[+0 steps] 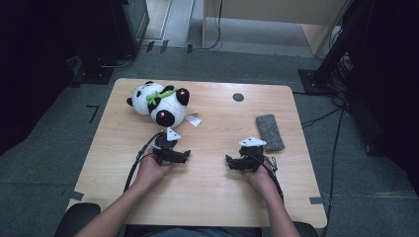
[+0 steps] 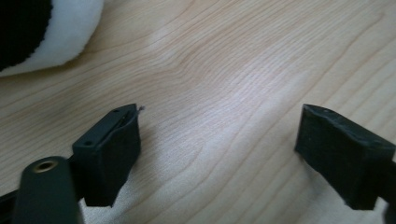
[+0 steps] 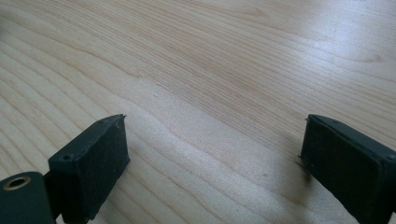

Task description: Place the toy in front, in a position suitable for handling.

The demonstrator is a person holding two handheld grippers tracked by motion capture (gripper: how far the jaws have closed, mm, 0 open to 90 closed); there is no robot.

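A black-and-white panda plush with a green ribbon lies on the far left part of the wooden table. My left gripper rests on the table just in front of the plush, in the person's left hand. In the left gripper view this gripper stands open over bare wood, and the plush is at the upper left edge. My right gripper rests to the right, in the right hand. The right gripper view has that gripper open too, with nothing between its jaws.
A grey fuzzy pad lies at the right side of the table, just beyond the right gripper. A small white tag sits beside the plush. A dark round hole marks the far edge. Cables and dark stands surround the table.
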